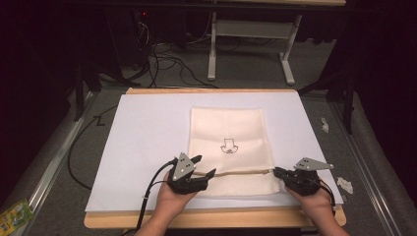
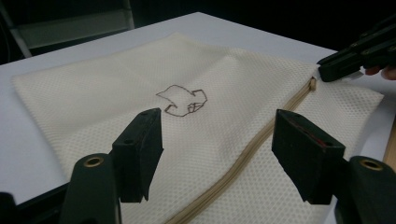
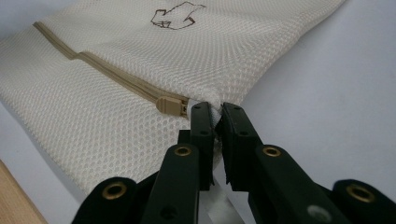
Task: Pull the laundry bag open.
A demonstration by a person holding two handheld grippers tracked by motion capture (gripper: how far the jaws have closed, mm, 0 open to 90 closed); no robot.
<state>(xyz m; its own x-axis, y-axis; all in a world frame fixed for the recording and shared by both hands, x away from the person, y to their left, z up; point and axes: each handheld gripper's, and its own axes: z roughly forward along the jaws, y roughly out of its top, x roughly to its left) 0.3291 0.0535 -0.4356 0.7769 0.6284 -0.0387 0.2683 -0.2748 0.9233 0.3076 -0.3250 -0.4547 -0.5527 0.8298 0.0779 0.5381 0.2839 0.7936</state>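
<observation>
1. white table cover (image 1: 147, 142) fills the middle of the high view, dark floor behind.
2. cream mesh bag (image 1: 228, 132) lies flat at centre, its zipper (image 1: 236, 172) near the lower edge.
3. left gripper (image 1: 205, 166) at lower centre-left hovers over the zipper, jaws apart, holding nothing.
4. right gripper (image 1: 277, 171) at lower right has its jaws clamped on the bag's edge by the zipper end.

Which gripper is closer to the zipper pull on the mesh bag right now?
Right. The right gripper is shut on the mesh bag edge right beside the zipper pull. The left gripper hovers open over the zipper's far end.

White table sheet (image 1: 147, 137), floor cables (image 1: 167, 61)
</observation>
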